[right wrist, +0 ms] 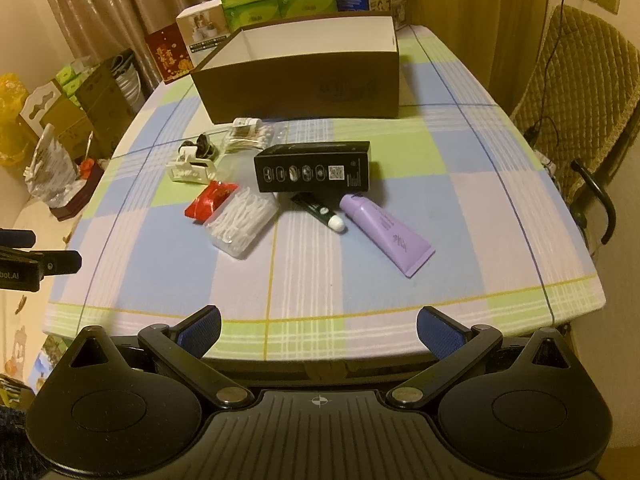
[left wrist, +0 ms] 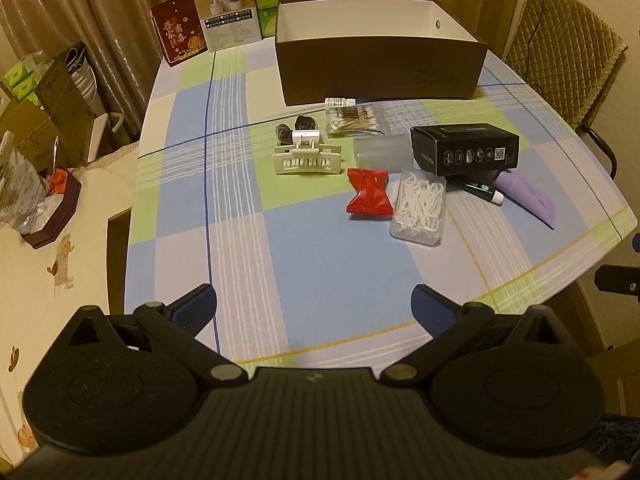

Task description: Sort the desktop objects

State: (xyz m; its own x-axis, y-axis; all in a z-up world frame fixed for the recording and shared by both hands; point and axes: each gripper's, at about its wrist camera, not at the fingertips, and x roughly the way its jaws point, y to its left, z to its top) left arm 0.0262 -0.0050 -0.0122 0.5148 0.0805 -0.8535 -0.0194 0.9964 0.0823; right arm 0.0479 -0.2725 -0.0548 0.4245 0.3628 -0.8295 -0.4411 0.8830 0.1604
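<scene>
Both tongs point(left wrist: 314, 306) point(right wrist: 319, 330) agape over near table edge point(right wrist: 320, 354).

Legible print is scarce — "bot.AI" on the black device point(right wrist: 18, 274) at the left frame edge. Black box point(right wrist: 314, 166) mid-table carries a QR code and icon row — lettering too small to read.

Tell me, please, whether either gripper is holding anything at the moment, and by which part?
Nothing is held: the left gripper and right gripper both have open, empty jaws near the table's front edge.
</scene>
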